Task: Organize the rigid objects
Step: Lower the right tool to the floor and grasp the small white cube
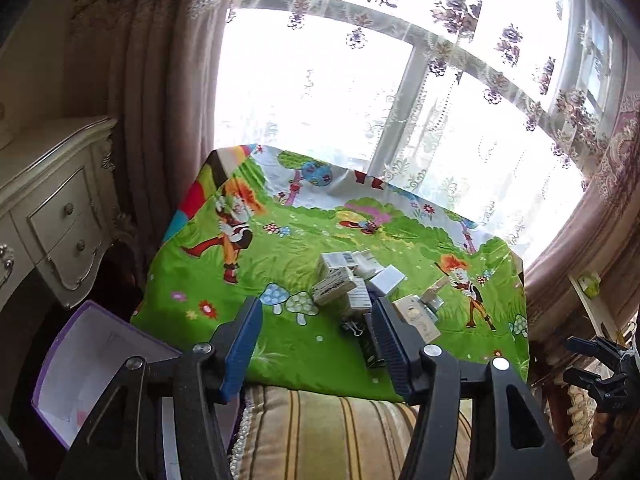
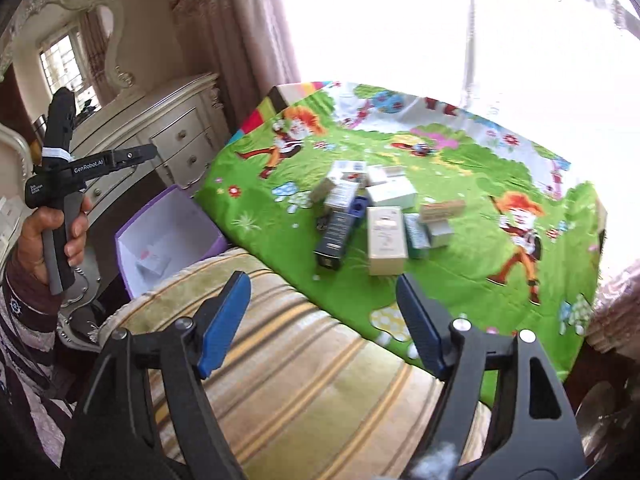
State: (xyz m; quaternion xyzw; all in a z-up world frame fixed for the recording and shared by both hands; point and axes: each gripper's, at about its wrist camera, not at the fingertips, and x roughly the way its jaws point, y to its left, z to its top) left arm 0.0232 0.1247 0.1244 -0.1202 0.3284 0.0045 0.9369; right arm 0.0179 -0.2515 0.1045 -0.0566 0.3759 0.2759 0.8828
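While both tools, left [image 1: 316, 320] and right [image 2: 322, 296], hung spread and empty, the small cartons [image 2: 384, 216] lay jumbled mid-desk [image 2: 460, 280]; the purple box [image 2: 168, 236] beside it seemed nearly empty, so sorting looked barely begun.

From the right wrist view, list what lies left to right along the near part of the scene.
Person's hand gripping the black left gripper handle → open purple cardboard box → dark navy upright carton → tall cream carton → small green-white box.
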